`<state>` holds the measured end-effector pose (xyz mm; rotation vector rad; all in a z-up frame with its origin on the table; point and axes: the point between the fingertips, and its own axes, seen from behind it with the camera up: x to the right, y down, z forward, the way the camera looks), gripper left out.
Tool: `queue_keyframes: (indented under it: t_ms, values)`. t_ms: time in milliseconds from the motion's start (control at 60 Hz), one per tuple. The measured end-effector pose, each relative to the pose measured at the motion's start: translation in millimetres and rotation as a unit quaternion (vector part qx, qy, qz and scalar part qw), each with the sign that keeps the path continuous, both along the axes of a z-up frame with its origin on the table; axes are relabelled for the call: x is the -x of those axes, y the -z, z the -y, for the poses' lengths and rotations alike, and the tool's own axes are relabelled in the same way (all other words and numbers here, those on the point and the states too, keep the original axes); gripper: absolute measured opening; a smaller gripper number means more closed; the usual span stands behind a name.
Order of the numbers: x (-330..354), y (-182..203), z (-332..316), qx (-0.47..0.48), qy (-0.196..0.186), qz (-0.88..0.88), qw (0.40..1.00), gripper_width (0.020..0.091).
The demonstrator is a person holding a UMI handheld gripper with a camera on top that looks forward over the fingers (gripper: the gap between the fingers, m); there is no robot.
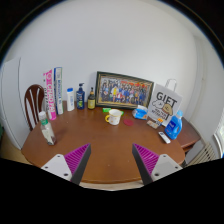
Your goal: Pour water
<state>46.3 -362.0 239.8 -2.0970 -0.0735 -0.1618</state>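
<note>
My gripper (112, 160) hangs open over the near edge of a round wooden table (105, 150), its magenta pads wide apart with nothing between them. A white cup (115, 117) stands well beyond the fingers, near the middle of the table's far side. Several bottles (80, 98) stand at the back left of the table, one dark blue and one brown among them. No water shows from here.
A framed picture (124, 90) leans on the white wall behind the cup. A white gift bag (165, 108) and a blue object (174, 127) sit at the right. A wooden chair (34, 102) stands at the left, with pink boxes (50, 90) beside it.
</note>
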Motion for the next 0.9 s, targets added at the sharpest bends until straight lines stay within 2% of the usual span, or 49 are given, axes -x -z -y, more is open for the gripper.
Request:
queue_keyframes:
  t_ms: [200,367,550,617,817,867,900]
  values:
    - [72,34,8,0.021,-0.041,-0.018,0.999,0.0854]
    - [195,67,-7,0.016,-0.096,-0.076,0.992,0.0855]
    - [295,90,-51,-0.025,-0.155,-0.098,0.983,0.0859]
    - [316,103,-76,-0.038,-0.162,-0.092,0.982,0.0859]
    - [342,152,-149,-0.043,-0.146,-0.091,0.984,0.0851]
    - [345,161,-160,-0.044,-0.145,-0.094,0.984,0.0815]
    - [349,166,-165,-0.044,-0.150,-0.097,0.983,0.0763]
